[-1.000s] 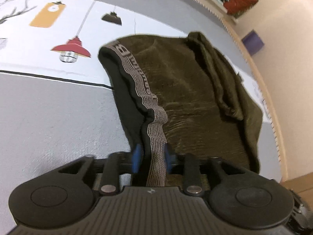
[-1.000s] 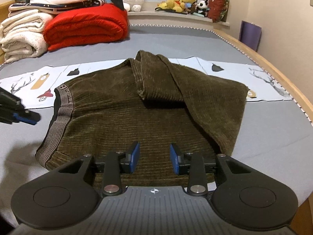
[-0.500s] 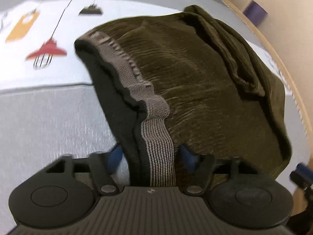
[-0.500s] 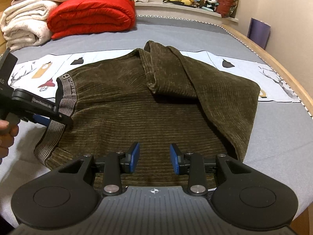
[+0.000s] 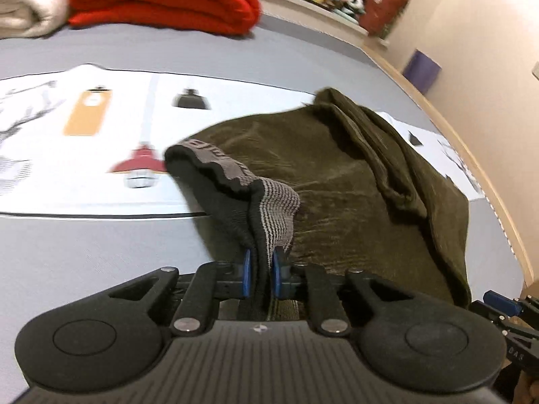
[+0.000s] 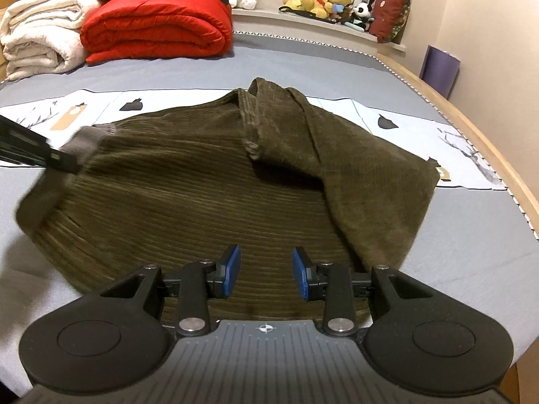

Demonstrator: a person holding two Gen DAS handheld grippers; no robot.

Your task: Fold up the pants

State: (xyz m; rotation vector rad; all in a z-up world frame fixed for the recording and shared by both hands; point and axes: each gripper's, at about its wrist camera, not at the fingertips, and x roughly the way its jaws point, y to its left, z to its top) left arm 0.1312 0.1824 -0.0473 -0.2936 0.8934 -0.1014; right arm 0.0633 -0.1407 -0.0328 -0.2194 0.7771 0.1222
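Left wrist: hand-held gripper [image 5: 259, 274] closing on waistband [image 5: 269, 202].

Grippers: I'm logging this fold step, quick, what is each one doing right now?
Left gripper: jaws closing on the grey waistband of the pants.
Right gripper: open, holding nothing, above the pants.

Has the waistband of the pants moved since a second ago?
Yes. The waistband, pinched as the left gripper closes, has lifted off the bed toward the pants' middle.
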